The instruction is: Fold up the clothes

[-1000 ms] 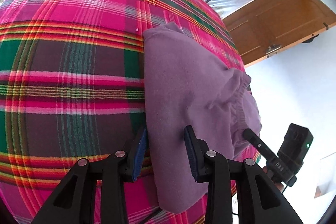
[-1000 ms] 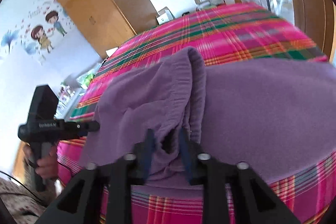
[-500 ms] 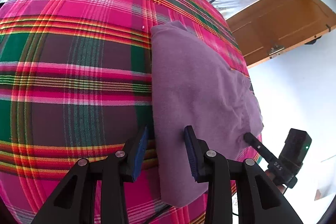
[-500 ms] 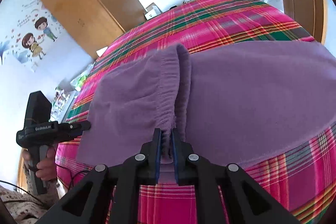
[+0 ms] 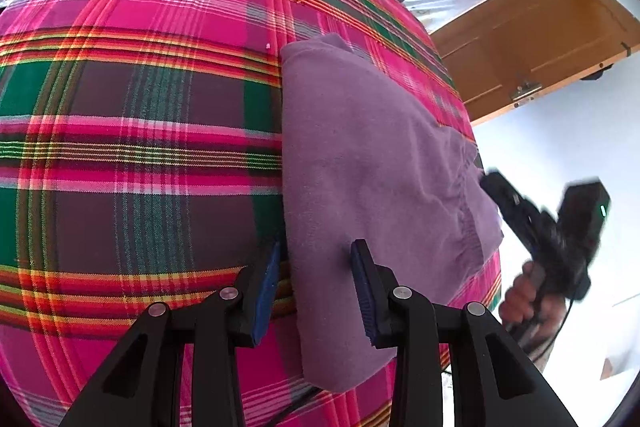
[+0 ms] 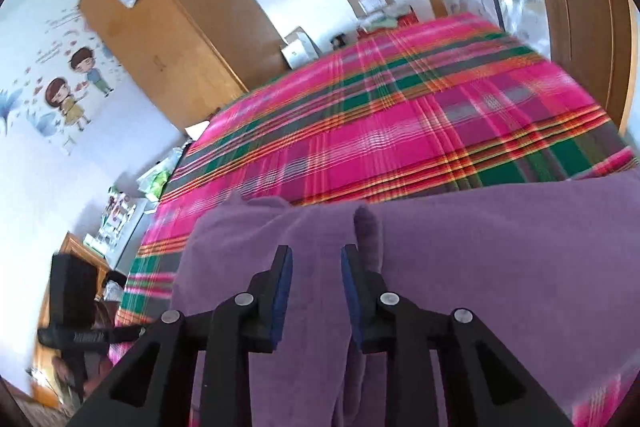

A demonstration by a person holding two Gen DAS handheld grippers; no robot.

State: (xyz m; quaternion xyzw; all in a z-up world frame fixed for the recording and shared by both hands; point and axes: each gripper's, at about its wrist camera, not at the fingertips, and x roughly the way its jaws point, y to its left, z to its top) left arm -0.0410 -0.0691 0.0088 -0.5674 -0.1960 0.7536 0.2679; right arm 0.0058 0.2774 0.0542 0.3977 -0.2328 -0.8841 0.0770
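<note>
On the pink-and-green plaid bedspread (image 5: 132, 131) our folded purple fleece garment (image 5: 372, 163) lies near the edge. Our left gripper (image 5: 316, 283) straddles its fold unclenched; our right gripper (image 6: 316, 291) is opening, clear of the cloth. We risk the loose elastic hem springing back and unfolding.

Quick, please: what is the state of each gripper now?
Left gripper: open, holding nothing, over the purple garment.
Right gripper: opening, garment released.

Soft, matt purple fleece garment (image 5: 372, 163) lies on a woven plaid bedcover (image 5: 140, 107); glossy varnished wood wardrobe (image 6: 168, 27) stands at far left.
</note>
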